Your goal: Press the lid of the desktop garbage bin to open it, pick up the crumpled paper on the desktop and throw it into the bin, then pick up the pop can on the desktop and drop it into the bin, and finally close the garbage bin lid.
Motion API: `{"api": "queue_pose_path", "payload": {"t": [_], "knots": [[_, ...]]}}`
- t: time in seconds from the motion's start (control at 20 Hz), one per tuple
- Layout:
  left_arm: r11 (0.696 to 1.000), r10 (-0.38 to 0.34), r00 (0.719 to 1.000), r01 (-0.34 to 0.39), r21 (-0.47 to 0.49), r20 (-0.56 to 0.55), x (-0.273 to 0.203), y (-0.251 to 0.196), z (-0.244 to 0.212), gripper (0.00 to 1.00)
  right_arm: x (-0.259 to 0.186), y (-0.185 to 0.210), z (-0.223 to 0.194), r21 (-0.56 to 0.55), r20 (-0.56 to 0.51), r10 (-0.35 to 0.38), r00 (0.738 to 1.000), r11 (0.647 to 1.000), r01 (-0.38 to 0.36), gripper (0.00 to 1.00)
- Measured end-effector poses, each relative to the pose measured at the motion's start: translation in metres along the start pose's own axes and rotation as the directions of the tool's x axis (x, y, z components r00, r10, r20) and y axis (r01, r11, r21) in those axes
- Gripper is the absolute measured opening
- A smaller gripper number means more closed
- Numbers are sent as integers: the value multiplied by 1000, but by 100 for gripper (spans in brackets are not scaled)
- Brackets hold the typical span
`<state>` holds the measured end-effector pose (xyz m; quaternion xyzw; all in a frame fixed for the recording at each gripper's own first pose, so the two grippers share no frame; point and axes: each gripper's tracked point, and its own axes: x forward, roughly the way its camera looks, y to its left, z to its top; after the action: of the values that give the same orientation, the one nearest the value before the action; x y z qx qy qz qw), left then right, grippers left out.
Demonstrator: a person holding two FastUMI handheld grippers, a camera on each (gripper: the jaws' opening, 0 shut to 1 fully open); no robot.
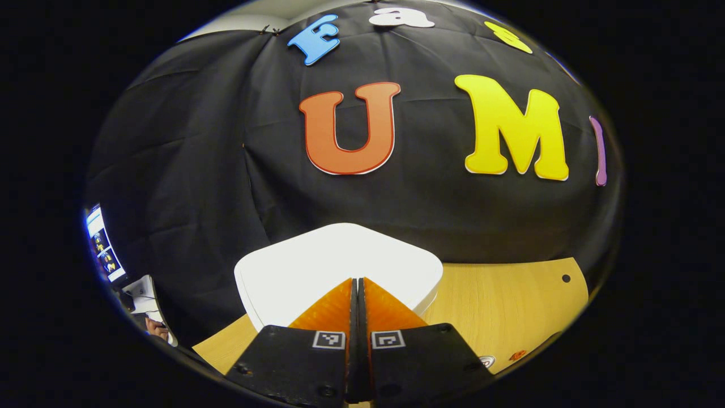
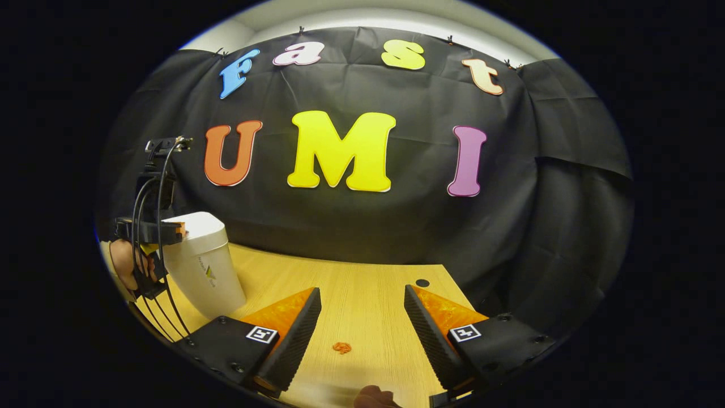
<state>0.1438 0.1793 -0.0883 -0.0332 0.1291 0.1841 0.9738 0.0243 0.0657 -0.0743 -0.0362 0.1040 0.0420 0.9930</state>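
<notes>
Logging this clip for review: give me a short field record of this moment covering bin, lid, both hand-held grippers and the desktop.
bin: white garbage bin standing on the wooden desktop, at its left side in the right gripper view
lid: white lid looks down
left hand-held gripper: fingers together, tips over the lid; contact cannot be told
right hand-held gripper: open, nothing between its fingers, above the desktop
desktop items: small orange scrap lying between the right fingers
person: a hand holding the left hand-held gripper beside the bin
</notes>
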Motion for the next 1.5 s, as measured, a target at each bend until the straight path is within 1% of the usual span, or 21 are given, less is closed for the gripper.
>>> {"api": "queue_pose_path", "payload": {"t": [0.15,0.3,0.4,0.5,0.55,0.65,0.75,0.9,0.95,1.0,1.05,1.15,1.2,1.25,1.3,1.4,1.45,1.5], "knots": [[1000,-16,999,16,6,39,-3,-1,10,3,1,3,0,3,-1,13,1000,1000,-13,94],[1000,-11,1000,10,29,22,-5,1,11,3,-1,6,1,-22,10,33,999,999,-33,94],[999,-8,996,4,43,84,-14,0,32,3,-2,5,0,-21,10,42,999,999,-42,94],[999,-28,987,20,50,157,-28,-5,57,3,-1,1,0,-15,9,40,999,999,-40,94],[998,-40,985,32,48,171,-34,-9,64,3,-2,0,0,-10,9,41,999,999,-40,94],[998,-50,982,45,36,180,-43,-14,73,3,-2,-6,-2,-4,4,34,999,999,-34,94],[999,-46,985,43,21,169,-50,-14,75,3,-1,-8,-5,0,-4,34,999,999,-34,94],[999,-46,990,46,5,136,-62,-17,65,4,-5,-12,-8,-1,-2,38,999,999,-38,94],[998,-56,990,56,3,133,-69,-20,60,7,-6,-13,-8,-2,-1,39,999,999,-39,94],[998,-69,988,69,0,136,-75,-23,60,17,-7,-14,-9,-4,-2,41,999,999,-41,94],[998,-70,988,70,8,138,-78,-25,56,20,-7,-14,-11,-5,-6,48,999,999,-48,94],[998,-59,989,57,23,136,-87,-24,47,24,-8,-13,-15,-12,-11,56,998,998,-56,94],[998,-63,991,61,20,121,-91,-27,41,32,-8,-12,-19,-15,-17,62,998,998,-62,94],[998,-61,992,60,14,115,-97,-28,33,33,-8,-10,-22,-20,-22,68,997,997,-68,94],[998,-65,993,65,10,100,-101,-31,26,44,-9,-8,-25,-25,-28,77,997,997,-77,94],[997,-80,994,79,22,72,-110,-37,10,62,-7,-3,-30,-33,-33,92,995,995,-94,94],[996,-90,994,88,30,59,-111,-39,1,67,-5,-1,-32,-37,-41,100,994,994,-101,94],[995,-98,994,97,35,49,-114,-42,-6,86,-3,2,-36,-39,-48,104,993,994,-106,94]]}}
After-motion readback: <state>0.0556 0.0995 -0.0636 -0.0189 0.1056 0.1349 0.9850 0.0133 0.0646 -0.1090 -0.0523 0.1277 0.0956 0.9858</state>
